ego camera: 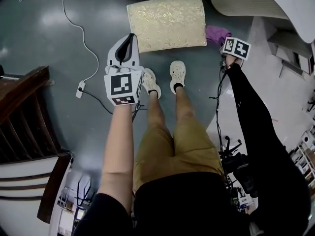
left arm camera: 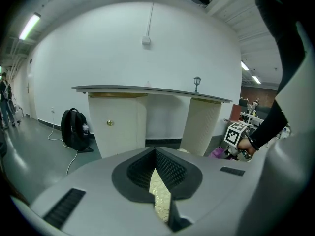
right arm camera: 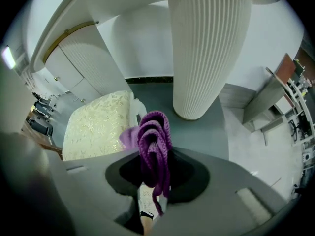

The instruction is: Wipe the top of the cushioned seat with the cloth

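Purple cloth (right arm camera: 153, 136) clamped in right hand-held gripper (right arm camera: 156, 181) beside cushioned seat (ego camera: 167, 23).

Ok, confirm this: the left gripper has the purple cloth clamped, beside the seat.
Not quite: wrong gripper. The right gripper has the purple cloth clamped, beside the seat. The right gripper view shows the cloth bunched between its jaws. The left gripper holds nothing.
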Tool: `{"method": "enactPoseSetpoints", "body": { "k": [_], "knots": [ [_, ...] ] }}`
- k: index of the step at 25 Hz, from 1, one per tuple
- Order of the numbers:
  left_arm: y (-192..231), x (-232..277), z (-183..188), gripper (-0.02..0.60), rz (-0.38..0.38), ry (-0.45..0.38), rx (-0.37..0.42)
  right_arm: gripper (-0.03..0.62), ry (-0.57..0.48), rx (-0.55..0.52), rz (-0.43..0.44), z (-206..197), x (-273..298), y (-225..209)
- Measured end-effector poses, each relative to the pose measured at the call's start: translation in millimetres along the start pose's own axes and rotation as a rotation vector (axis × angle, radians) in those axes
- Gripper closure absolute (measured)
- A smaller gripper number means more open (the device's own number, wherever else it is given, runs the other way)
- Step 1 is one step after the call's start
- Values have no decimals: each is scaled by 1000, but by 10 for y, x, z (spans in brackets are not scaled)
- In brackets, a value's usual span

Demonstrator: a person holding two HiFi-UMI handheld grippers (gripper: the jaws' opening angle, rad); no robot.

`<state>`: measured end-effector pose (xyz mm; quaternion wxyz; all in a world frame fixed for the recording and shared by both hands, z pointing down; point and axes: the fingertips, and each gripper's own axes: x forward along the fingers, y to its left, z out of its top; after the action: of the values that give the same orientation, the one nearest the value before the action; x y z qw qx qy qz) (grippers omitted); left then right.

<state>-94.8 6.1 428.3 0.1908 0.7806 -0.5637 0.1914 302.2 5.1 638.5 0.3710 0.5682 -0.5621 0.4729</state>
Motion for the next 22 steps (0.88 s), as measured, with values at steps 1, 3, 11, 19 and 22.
{"method": "enactPoseSetpoints", "body": {
  "k": [1, 3, 11, 19, 22],
  "knots": [
    [-8, -4, -9, 574, 0, 2, 1, 505, -2, -7, -2, -2, -13, -15],
    [-11, -19, -21, 574, 2, 6, 1, 505, -8, -27, 0, 1, -41, -12],
    [38, -48, -64, 574, 11, 9, -14, 505, -22, -40, 0, -14, -121, 6],
    [172, -101, -157, 574, 27, 7, -36, 505, -209, -31, 240, 366, -519, 989],
    [263, -151, -186, 574, 46, 2, -54, 505, -204, -135, 451, 280, -628, 1926]
  ]
}}
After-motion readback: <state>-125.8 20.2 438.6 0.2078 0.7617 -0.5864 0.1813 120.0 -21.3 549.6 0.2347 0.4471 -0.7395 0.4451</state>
